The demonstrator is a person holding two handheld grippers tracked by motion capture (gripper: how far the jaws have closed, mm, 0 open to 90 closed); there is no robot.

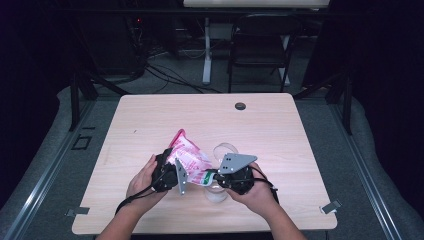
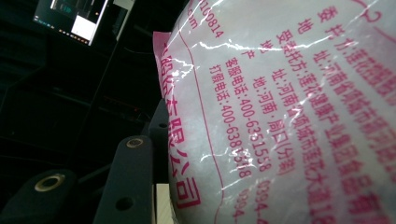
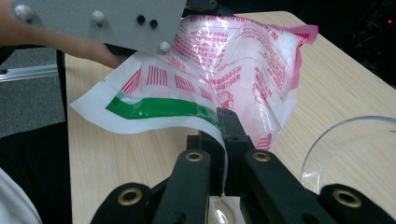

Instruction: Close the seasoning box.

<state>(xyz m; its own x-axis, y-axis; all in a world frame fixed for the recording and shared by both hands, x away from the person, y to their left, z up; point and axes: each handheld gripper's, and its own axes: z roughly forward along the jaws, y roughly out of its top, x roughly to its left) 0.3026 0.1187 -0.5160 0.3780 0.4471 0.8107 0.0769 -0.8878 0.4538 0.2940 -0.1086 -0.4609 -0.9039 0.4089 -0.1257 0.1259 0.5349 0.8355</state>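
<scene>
Right tongs [image 3: 223, 154] pinched on bag [image 1: 190, 161] green-striped mouth edge; left tongs [image 1: 172, 175] clamp bag body; mouth tilts toward glass bowl [image 1: 225, 150] near right tongs

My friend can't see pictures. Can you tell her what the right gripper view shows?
Two black fingers of the right gripper pinch the white edge of a pink-printed plastic bag with a green strip, held above a wooden table. The left gripper holds the bag's far side, and a clear bowl sits at the right.
</scene>
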